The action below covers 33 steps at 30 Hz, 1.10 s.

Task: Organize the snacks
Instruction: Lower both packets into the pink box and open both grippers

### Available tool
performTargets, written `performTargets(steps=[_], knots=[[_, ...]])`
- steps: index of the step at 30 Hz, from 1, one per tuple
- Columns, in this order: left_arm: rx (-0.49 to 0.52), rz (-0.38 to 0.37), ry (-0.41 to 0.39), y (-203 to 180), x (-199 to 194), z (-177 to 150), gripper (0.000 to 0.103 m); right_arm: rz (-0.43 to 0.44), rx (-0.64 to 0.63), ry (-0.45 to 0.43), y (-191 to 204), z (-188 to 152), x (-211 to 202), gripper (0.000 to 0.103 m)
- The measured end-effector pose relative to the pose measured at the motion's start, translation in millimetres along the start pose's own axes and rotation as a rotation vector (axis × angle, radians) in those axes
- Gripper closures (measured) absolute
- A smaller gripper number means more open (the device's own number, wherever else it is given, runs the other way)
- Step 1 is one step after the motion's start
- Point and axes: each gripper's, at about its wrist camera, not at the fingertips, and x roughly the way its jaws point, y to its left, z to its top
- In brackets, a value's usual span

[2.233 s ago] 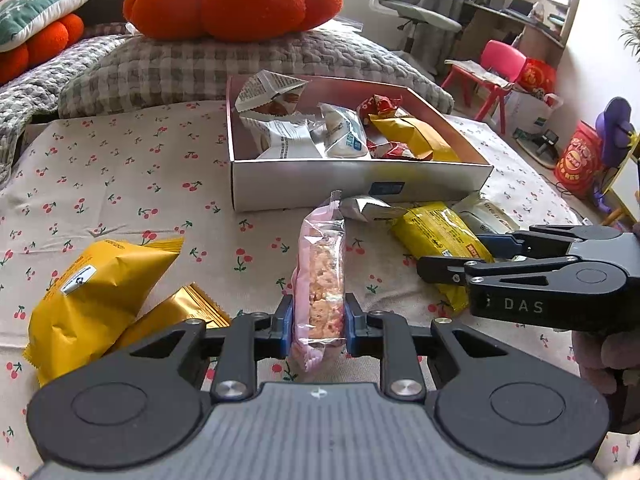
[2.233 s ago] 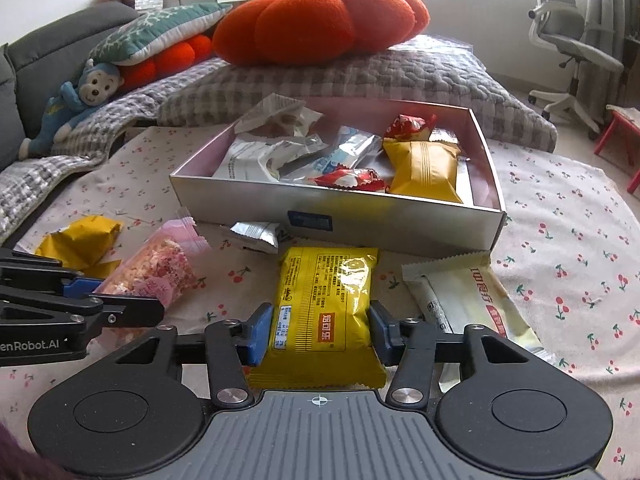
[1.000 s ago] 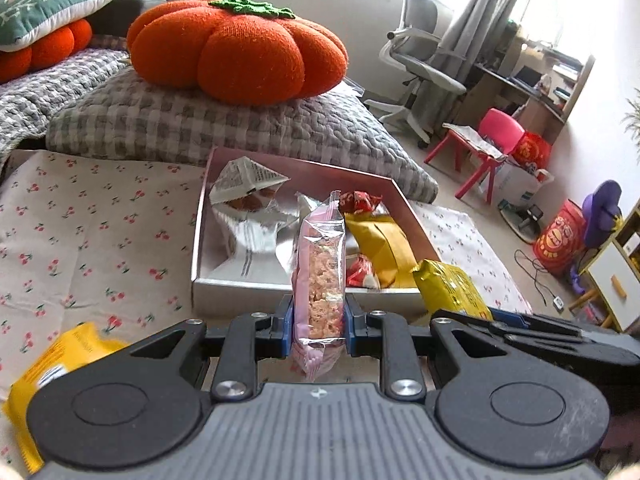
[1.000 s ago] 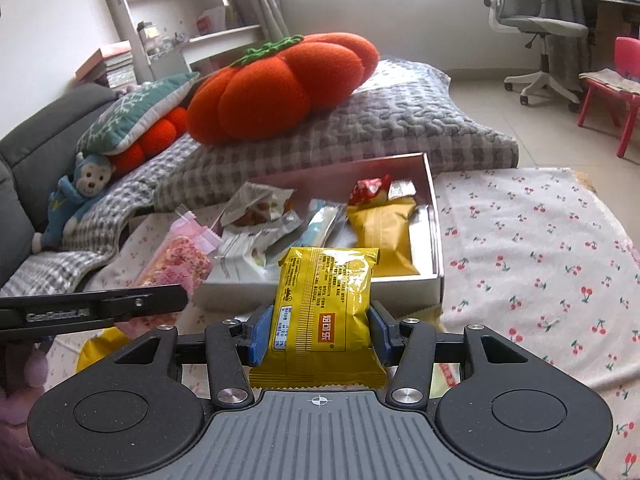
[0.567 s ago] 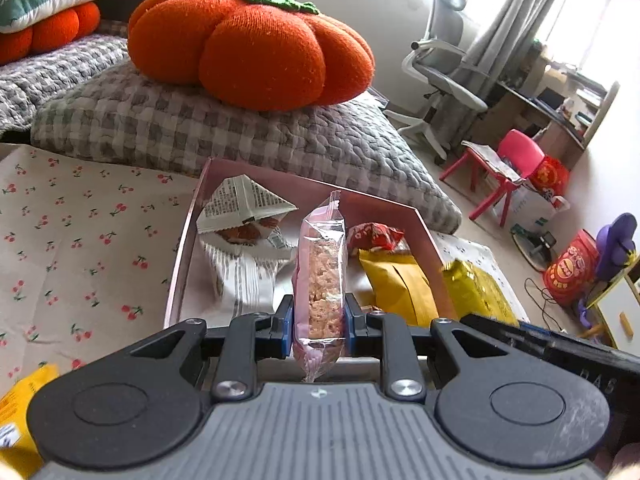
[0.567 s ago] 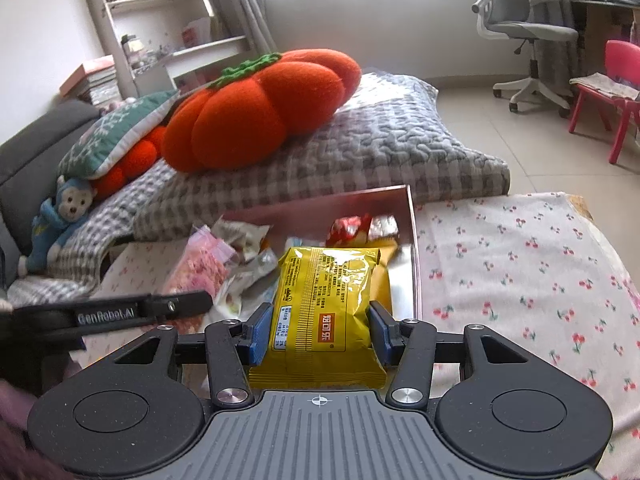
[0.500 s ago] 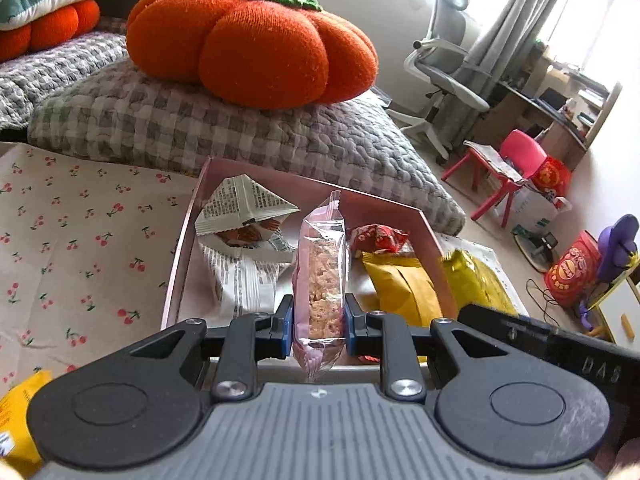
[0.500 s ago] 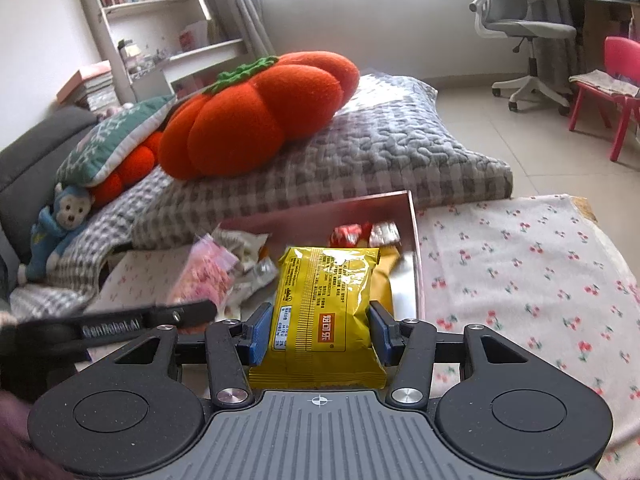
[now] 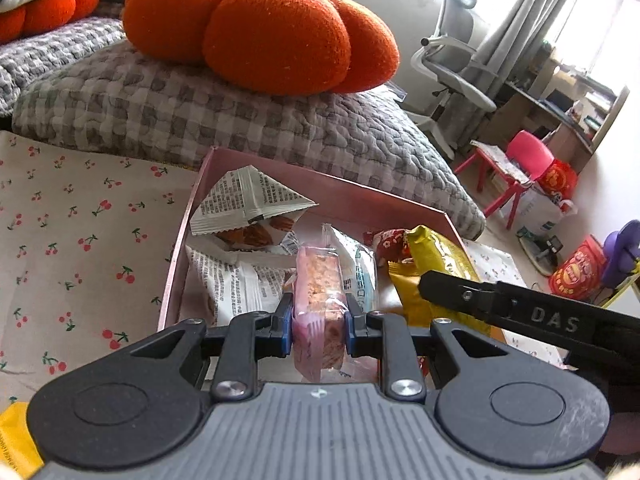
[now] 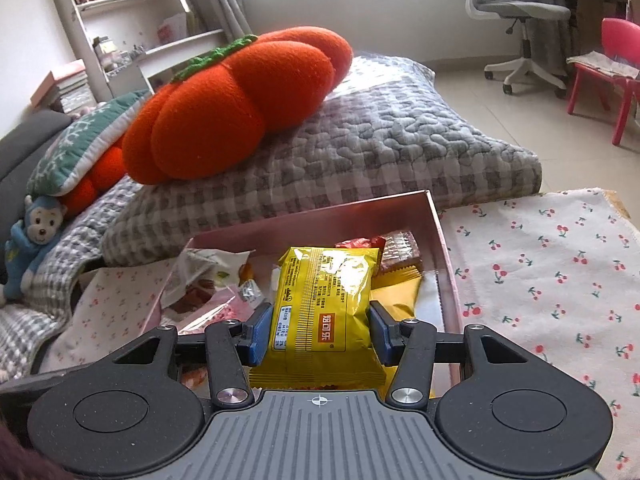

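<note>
Pink transparent packet of puffed snack [image 9: 319,312] is clamped upright in the left gripper [image 9: 319,326]; the right gripper [image 10: 318,334] pinches a glossy yellow foil snack packet [image 10: 326,312]. Both hang over the shallow pink cardboard box [image 9: 352,204], beyond which lies an orange plush pumpkin cushion [image 9: 260,28].

From both wrists we look steeply down, close over the same pink box [image 9: 248,166] [image 10: 320,210] and pumpkin cushion [image 9: 260,24] [image 10: 240,100].
</note>
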Motion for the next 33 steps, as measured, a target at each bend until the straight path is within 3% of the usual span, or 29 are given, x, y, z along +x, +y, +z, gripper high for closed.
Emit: performTargets(steps=[12, 20, 33], knots=[[0.051, 0.003, -0.02, -7.4, -1.2, 0.1, 0.077, -0.012, 0.003, -0.02, 0.3, 4.3, 3.4, 0.052], [0.103, 0.008, -0.022, -18.9, -10.7, 1.7, 0.058, 0.01, -0.011, -0.019, 3.5, 5.6, -7.6, 0.036], [0.164, 0.024, -0.025, -38.1, -32.6, 1.2, 0.028, 0.015, -0.022, -0.054, 4.6, 7.6, -46.1, 0.019]])
